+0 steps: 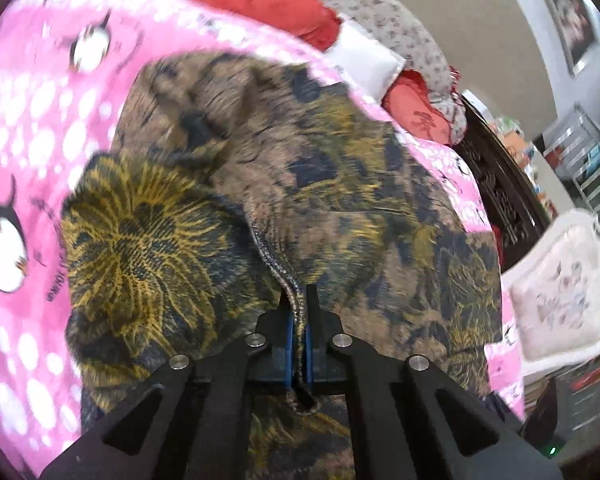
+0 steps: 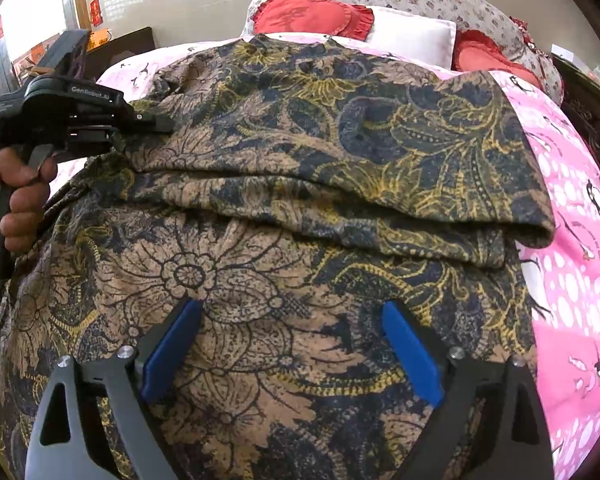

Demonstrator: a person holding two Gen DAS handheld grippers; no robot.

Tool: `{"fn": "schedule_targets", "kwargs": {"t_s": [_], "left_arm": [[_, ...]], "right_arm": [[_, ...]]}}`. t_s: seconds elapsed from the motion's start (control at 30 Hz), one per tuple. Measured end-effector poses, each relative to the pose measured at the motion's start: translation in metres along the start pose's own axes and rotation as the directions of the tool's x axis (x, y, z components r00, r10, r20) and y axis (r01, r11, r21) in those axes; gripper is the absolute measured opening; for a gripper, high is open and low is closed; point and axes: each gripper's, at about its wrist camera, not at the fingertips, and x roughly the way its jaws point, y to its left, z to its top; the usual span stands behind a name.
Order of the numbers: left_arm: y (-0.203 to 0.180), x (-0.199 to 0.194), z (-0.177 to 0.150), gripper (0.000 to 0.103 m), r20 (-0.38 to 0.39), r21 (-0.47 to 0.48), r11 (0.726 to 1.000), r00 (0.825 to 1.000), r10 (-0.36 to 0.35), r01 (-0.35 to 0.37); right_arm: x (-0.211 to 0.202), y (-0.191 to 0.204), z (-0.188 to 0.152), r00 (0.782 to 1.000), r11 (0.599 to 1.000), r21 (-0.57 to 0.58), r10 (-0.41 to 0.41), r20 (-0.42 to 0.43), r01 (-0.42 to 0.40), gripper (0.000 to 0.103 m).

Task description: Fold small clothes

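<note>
While the left gripper (image 1: 299, 312) is clamped shut on a hemmed edge of the floral-print garment (image 2: 300, 208), with the seam pinched between its blue pads (image 1: 289, 334), the right gripper (image 2: 292, 340) hangs over the cloth with its jaws spread wide and nothing between them. The garment, brown with navy and yellow flowers, lies spread across a pink penguin-print bedsheet (image 1: 24, 128); one portion is already doubled over, forming a thick fold across the middle in the right wrist view. Red heart-shaped cushions (image 2: 312, 14) and a white pillow (image 2: 412, 38) lie beyond it at the head of the bed. In the right wrist view a hand (image 2: 18, 196) grips the handle of the left gripper at the garment's left edge.

Risks, as judged: only a narrow strip of hem is held, so a pull could slip it free. With one side unheld, lifting may drag the fold askew or bunch the bedsheet beneath. The loose upper layer could unroll.
</note>
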Motion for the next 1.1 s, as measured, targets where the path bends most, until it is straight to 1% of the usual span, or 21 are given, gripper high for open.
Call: {"fn": "schedule_targets", "kwargs": {"t_s": [0.1,0.17,0.23,0.27,0.33,0.37,0.4,0.47,0.5,0.6,0.67,0.77,0.8,0.87,0.9,0.93,0.97,1.0,1.03,1.07,1.1], "left_arm": [[-0.023,-0.033,-0.002,0.000,0.081,0.101,0.995,0.996,-0.023,0.014],[-0.026,-0.059,0.000,0.000,0.135,0.135,0.991,0.990,-0.034,0.016],[-0.019,-0.077,0.005,0.000,0.170,0.142,0.990,0.985,-0.022,-0.002],[-0.014,-0.082,0.007,0.000,0.174,0.141,0.990,0.985,-0.020,-0.005],[0.002,-0.080,0.008,0.000,0.155,0.130,0.990,0.987,0.030,-0.051],[0.012,-0.071,0.007,0.000,0.125,0.119,0.990,0.990,0.060,-0.075],[0.019,-0.062,0.005,0.000,0.105,0.113,0.987,0.989,0.100,-0.112],[0.034,-0.042,-0.001,0.000,0.059,0.094,0.979,0.983,0.175,-0.180],[0.040,-0.035,-0.004,0.000,0.035,0.076,0.977,0.980,0.197,-0.199],[0.042,-0.036,-0.009,0.000,0.056,0.055,0.974,0.975,0.215,-0.218],[0.041,-0.039,-0.008,0.000,0.052,0.050,0.973,0.974,0.222,-0.224],[0.038,-0.053,-0.007,0.000,0.083,0.045,0.972,0.971,0.225,-0.230],[0.037,-0.058,-0.006,0.007,0.100,0.037,0.970,0.967,0.234,-0.239],[0.041,-0.069,-0.006,0.015,0.126,0.015,0.965,0.958,0.259,-0.263],[0.041,-0.075,-0.005,0.015,0.143,0.004,0.963,0.953,0.267,-0.270],[0.040,-0.080,-0.002,0.015,0.163,-0.008,0.959,0.946,0.279,-0.282],[0.037,-0.087,0.000,0.015,0.207,-0.019,0.951,0.930,0.305,-0.307],[0.033,-0.092,0.000,0.015,0.248,-0.021,0.948,0.917,0.313,-0.318],[0.028,-0.093,0.002,0.015,0.281,-0.015,0.947,0.907,0.313,-0.321],[0.020,-0.092,0.003,0.015,0.305,-0.004,0.951,0.905,0.296,-0.310],[0.017,-0.087,0.006,0.015,0.298,0.005,0.956,0.913,0.278,-0.293]], "right_arm": [[0.000,0.000,0.000,1.000,1.000,0.001,0.001,0.000,-0.001,0.095],[0.000,0.000,0.000,1.000,1.000,-0.001,-0.001,0.000,0.001,0.095],[0.000,0.000,0.000,1.000,1.000,-0.002,-0.001,0.000,0.001,0.095],[0.000,0.000,0.000,1.000,1.000,-0.001,-0.001,0.000,0.001,0.095],[0.000,0.000,0.000,1.000,1.000,-0.002,-0.002,0.001,0.002,0.095],[0.000,0.000,0.000,1.000,1.000,-0.002,-0.002,0.001,0.002,0.095],[0.000,0.000,0.000,1.000,1.000,-0.002,-0.002,0.001,0.002,0.095],[0.000,0.000,0.000,1.000,1.000,-0.001,-0.001,0.000,0.001,0.095],[0.000,0.000,0.000,1.000,1.000,-0.001,-0.002,0.000,0.002,0.095],[0.000,0.001,0.000,1.000,1.000,-0.004,-0.003,-0.006,0.003,0.095],[0.000,0.000,0.000,1.000,1.000,-0.002,0.008,-0.012,-0.008,0.097],[-0.002,0.001,0.000,1.000,1.000,-0.004,0.016,-0.016,-0.016,0.098],[-0.003,0.001,-0.001,1.000,1.000,-0.002,0.017,-0.014,-0.017,0.098],[-0.012,0.001,-0.002,0.999,1.000,0.002,0.030,-0.015,-0.030,0.092],[-0.019,-0.001,-0.001,0.999,0.999,0.002,0.049,-0.020,-0.049,0.077],[-0.031,-0.005,0.001,0.997,0.997,0.005,0.080,-0.011,-0.080,0.059],[-0.042,-0.011,0.004,0.996,0.996,0.012,0.092,0.010,-0.092,0.057],[-0.055,-0.019,0.009,0.994,0.995,0.024,0.091,0.052,-0.092,0.057],[-0.070,-0.031,0.015,0.992,0.997,0.033,0.067,0.110,-0.071,0.057],[-0.080,-0.044,0.023,0.988,0.998,0.052,0.023,0.155,-0.031,0.052],[-0.085,-0.060,0.032,0.983,0.996,0.089,-0.021,0.183,0.004,0.026]]}}
